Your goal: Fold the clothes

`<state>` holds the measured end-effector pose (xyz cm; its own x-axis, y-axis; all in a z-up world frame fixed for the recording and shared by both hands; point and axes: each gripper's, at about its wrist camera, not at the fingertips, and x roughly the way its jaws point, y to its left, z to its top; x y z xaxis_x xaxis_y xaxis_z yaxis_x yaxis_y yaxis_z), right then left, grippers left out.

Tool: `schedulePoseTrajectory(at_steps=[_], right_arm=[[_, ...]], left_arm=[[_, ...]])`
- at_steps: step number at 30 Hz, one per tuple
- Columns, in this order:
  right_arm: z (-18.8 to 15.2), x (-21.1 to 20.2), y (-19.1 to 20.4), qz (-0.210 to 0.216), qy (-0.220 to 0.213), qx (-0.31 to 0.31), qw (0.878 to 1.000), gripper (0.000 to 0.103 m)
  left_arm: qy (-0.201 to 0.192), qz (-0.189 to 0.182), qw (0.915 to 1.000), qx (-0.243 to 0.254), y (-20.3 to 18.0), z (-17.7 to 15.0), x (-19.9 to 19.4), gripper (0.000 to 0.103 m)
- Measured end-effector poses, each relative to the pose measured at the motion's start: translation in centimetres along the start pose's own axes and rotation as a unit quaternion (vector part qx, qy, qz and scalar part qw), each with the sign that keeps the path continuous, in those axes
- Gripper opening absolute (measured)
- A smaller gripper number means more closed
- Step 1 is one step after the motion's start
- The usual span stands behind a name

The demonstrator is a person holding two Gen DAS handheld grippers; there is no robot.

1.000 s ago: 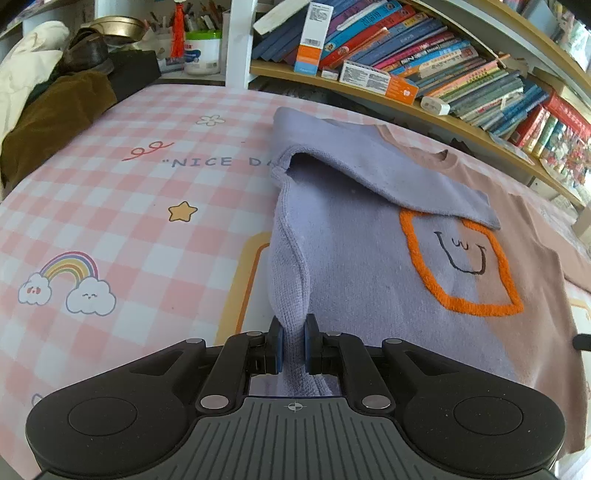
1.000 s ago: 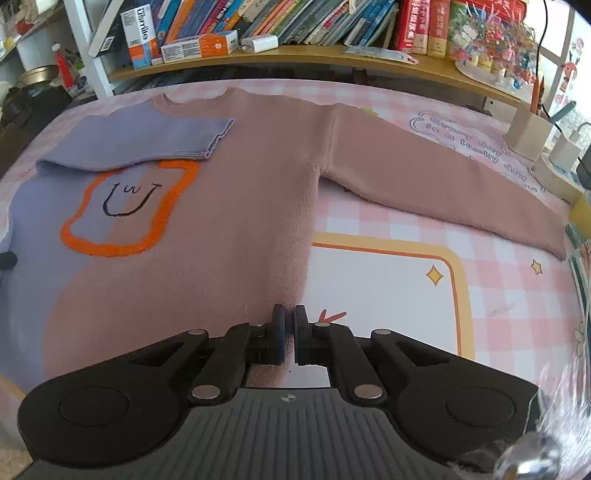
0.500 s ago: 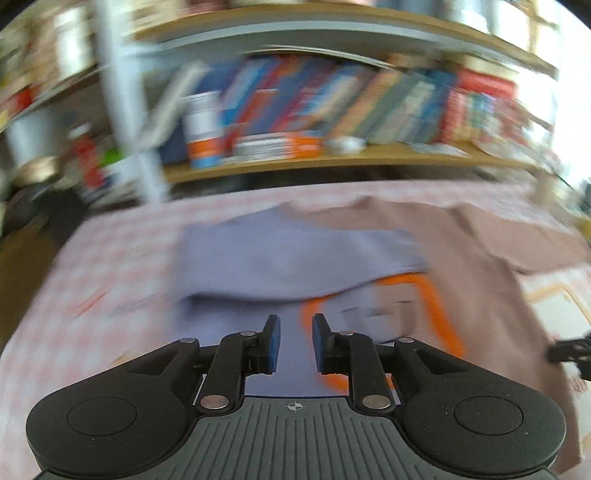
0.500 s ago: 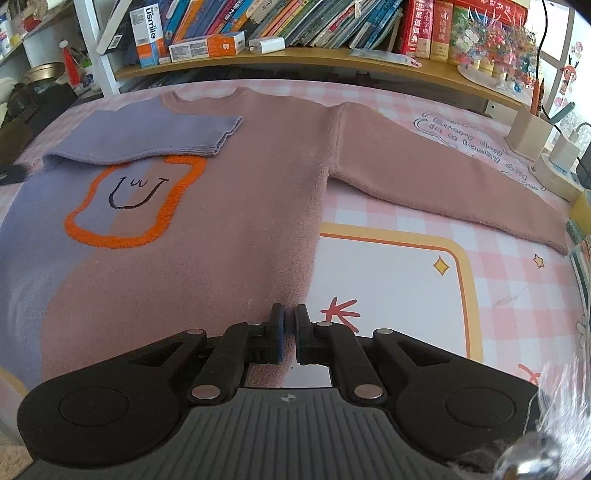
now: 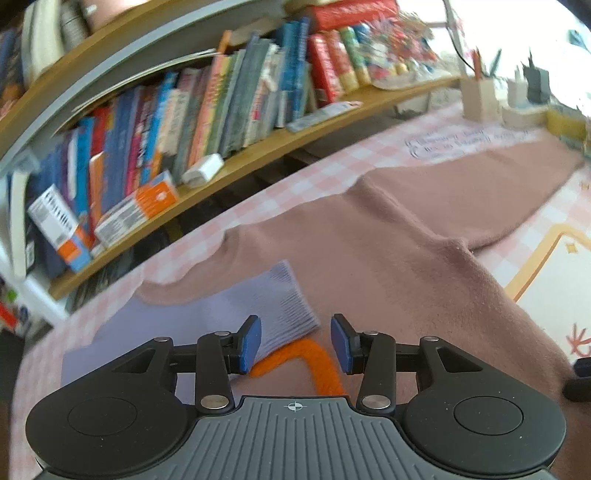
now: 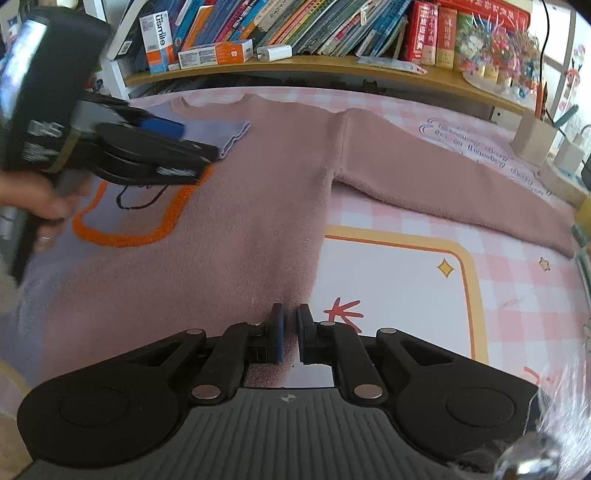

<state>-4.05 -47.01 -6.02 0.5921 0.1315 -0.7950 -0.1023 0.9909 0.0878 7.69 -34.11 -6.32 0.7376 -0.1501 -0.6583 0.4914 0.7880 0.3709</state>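
Left gripper: jaws opening, empty, above sweater.
Right gripper: nearly closed at sweater's side edge; grip unclear.
Tip: take the sleeve at two o'clock, fold inward flat.

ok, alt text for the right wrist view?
A pink-and-lavender sweater lies flat on a checked tablecloth, one sleeve stretched toward the right. The right gripper, jaws nearly shut, sits at its bottom edge; the left gripper hovers over the folded lavender sleeve.

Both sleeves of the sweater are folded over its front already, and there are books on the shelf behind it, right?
Not quite. Only the purple sleeve is folded over the sweater. The pink sleeve lies stretched out flat, as the right wrist view shows. The books are on the shelf.
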Motion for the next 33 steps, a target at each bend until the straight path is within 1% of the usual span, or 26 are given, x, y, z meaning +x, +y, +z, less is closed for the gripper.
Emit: schedulePoseTrajectory(at_steps=[3,7,13,18,21,24,26,27,28,32,33], right_arm=[[-0.1,0.0,-0.3,0.008,0.000,0.005,1.000,0.009],[-0.2,-0.1,-0.8,0.018,0.000,0.014,1.000,0.009],[-0.3,-0.1,-1.3,0.029,0.000,0.026,0.999,0.010],[-0.5,-0.3,-1.3,0.032,-0.002,0.027,0.999,0.010],[-0.6,-0.3,-1.3,0.032,-0.003,0.029,0.999,0.010],[-0.6,-0.3,-1.2,0.030,-0.004,0.031,0.999,0.010],[-0.7,-0.4,-1.1,0.028,-0.004,0.032,0.999,0.010],[-0.7,-0.4,-1.1,0.027,-0.004,0.033,0.999,0.010],[-0.7,-0.4,-1.0,0.026,-0.004,0.034,0.999,0.010],[-0.9,-0.4,-0.8,0.018,-0.006,0.037,0.999,0.010],[-0.9,-0.4,-0.7,0.015,-0.006,0.038,0.999,0.010]], left_arm=[[0.004,0.005,0.9995,0.029,-0.9,0.2,0.8,0.042],[-0.002,0.022,0.9981,0.057,-1.5,0.3,1.2,0.042],[-0.012,0.028,0.9971,0.069,-1.7,0.5,1.9,0.042],[-0.023,0.041,0.9940,0.099,-2.5,0.6,2.4,0.042],[-0.015,0.061,0.9925,0.105,-2.5,0.6,2.6,0.042],[-0.006,0.074,0.9926,0.096,-1.9,0.2,2.7,0.043],[-0.005,0.077,0.9916,0.104,-1.7,-0.1,2.7,0.038],[-0.002,0.074,0.9915,0.107,-1.5,-0.3,2.7,0.017],[0.003,0.070,0.9914,0.110,-1.3,-0.4,2.8,0.004],[-0.012,0.073,0.9952,0.065,1.9,-1.0,1.6,0.003],[-0.019,0.081,0.9958,0.039,3.4,-1.1,0.9,0.003]])
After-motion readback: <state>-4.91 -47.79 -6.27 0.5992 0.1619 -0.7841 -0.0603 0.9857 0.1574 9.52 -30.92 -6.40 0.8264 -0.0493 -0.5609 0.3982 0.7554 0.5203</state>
